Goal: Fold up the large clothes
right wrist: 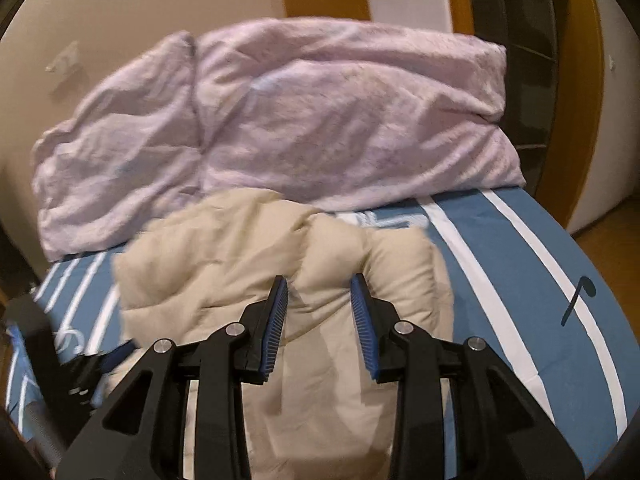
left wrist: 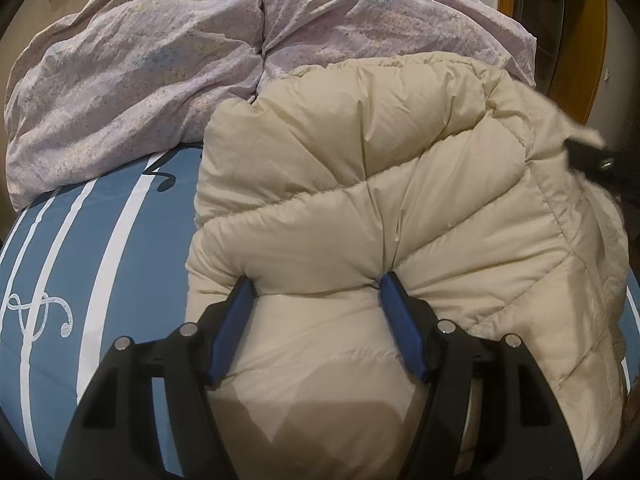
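A cream quilted puffer jacket [left wrist: 372,200] lies bunched on a bed with a blue sheet striped in white [left wrist: 100,280], just in front of a rumpled pale lilac duvet [left wrist: 140,80]. The left gripper [left wrist: 316,286] has its blue-padded jaws spread, pressed into a puffy fold of the jacket. The right gripper [right wrist: 319,286] also stands parted, its jaws either side of a raised jacket ridge.
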Tool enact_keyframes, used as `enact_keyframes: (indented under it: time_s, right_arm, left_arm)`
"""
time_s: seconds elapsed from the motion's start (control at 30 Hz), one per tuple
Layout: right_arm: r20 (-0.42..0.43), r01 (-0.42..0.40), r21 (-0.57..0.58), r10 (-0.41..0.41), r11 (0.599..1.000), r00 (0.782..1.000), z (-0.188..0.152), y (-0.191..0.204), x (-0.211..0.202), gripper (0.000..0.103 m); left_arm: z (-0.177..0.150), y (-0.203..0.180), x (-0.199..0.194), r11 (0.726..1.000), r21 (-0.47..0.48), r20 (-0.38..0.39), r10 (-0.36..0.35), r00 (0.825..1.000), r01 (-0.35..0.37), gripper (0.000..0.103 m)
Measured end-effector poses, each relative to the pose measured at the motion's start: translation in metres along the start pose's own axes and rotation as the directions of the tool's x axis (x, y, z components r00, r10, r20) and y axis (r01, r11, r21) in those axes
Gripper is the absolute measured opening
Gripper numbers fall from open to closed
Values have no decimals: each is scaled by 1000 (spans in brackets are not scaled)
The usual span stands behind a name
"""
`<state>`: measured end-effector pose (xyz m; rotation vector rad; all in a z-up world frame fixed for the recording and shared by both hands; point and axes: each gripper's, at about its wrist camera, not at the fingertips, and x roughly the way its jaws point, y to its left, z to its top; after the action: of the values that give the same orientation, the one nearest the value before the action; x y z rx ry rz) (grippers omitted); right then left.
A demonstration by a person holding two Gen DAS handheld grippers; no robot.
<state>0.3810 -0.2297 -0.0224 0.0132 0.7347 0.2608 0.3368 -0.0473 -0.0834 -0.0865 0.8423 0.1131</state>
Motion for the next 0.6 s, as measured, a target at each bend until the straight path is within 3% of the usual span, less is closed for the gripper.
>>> enact_keyframes:
  time_s: [0.13,0.33,0.6]
  right_arm:
    - [-57,47,19,-46,999,997,-15,-12,29,35]
    - [-55,94,17,-93,995,994,-29,-18,50,35]
    - [-94,91,39,-87,995,992,-32,-27,69,35]
  left_arm:
    - [1,2,0,999,-15,4,-30,1000,30,66]
    - [3,1,1,998,-24,15,-54,998,54,67]
    - [19,2,-6,996,-6,-8,-85,996,85,69]
